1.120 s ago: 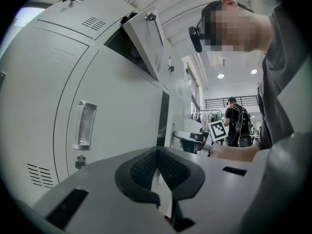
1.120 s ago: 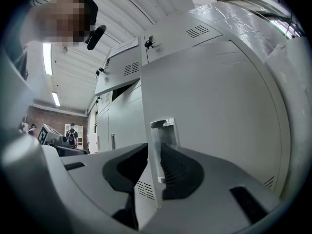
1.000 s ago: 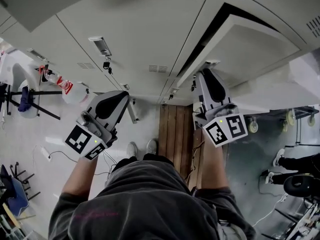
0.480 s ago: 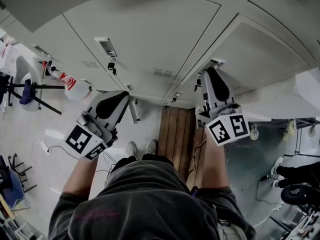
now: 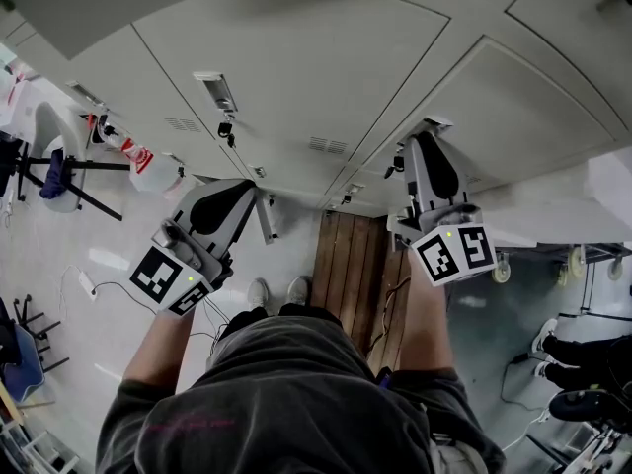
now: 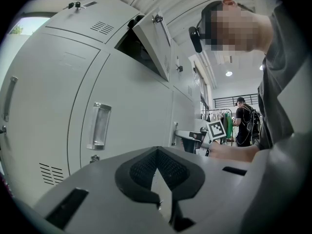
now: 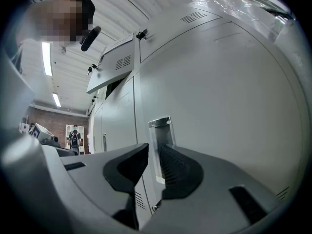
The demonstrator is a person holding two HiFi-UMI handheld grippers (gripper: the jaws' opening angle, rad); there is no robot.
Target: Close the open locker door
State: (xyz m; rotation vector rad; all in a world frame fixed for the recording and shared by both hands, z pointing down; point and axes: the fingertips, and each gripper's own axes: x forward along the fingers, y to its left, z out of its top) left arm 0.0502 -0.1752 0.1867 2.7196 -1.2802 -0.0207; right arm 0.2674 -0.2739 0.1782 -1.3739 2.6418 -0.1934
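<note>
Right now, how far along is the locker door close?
Mostly done: the locker door sits about flush with its neighbour. In hand: the right gripper grips its recessed handle; the left gripper is shut, empty. Left: release; latching can't be confirmed. An upper door hangs open.

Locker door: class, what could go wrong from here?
The door looks almost flush; unlatched, it could swing open. The right hand-held gripper holds only the shallow handle and might slip. An upper door juts out near the person's head: a bump risk.
</note>
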